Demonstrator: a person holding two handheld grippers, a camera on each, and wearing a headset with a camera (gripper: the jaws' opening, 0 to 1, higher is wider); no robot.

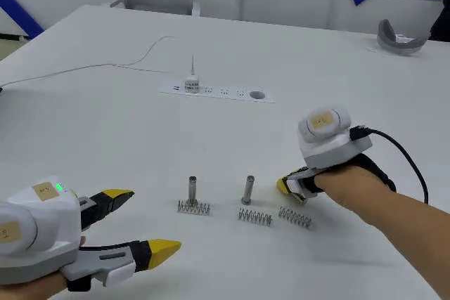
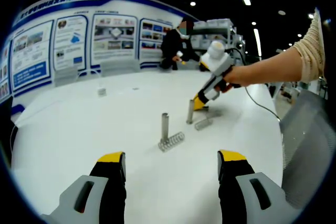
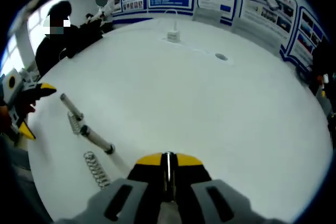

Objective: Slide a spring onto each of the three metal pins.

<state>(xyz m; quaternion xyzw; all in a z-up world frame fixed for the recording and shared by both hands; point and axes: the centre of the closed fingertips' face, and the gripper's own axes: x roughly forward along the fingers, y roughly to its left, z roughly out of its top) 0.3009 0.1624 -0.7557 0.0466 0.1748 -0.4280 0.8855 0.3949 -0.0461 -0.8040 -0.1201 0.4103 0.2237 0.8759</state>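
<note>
While two metal pins stand upright on the white table [image 1: 105, 124], neither carries a spring: the left pin [image 1: 192, 190] and the middle pin [image 1: 248, 189] are both bare. Three springs lie flat on the tabletop in a loose row just in front of them. The left spring [image 1: 193, 208] lies at the foot of the left pin, and the middle spring [image 1: 254, 217] lies just beside the foot of the middle pin. The right spring [image 1: 294, 217] lies farther right, just below the right gripper [image 1: 290, 187].

In the right gripper view that gripper's yellow-tipped jaws are pressed together on the third pin [image 3: 168, 167], a thin metal rod running up between the tips. Whether its lower end touches the table I cannot tell. The hand holding this gripper comes in from the right, and a black cable [image 1: 404, 152] trails from the gripper's back.

The left gripper [image 1: 143, 220] hovers low at the near left, well apart from the pins. Its jaws are spread wide with nothing between them, and they point toward the left pin.

Farther back, a power strip [image 1: 225, 93] is set in the table, with a white adapter [image 1: 191, 84] plugged in and a thin cable [image 1: 105, 67] running off to the left. In the left gripper view a person [image 2: 170, 48] stands beyond the table's far edge.
</note>
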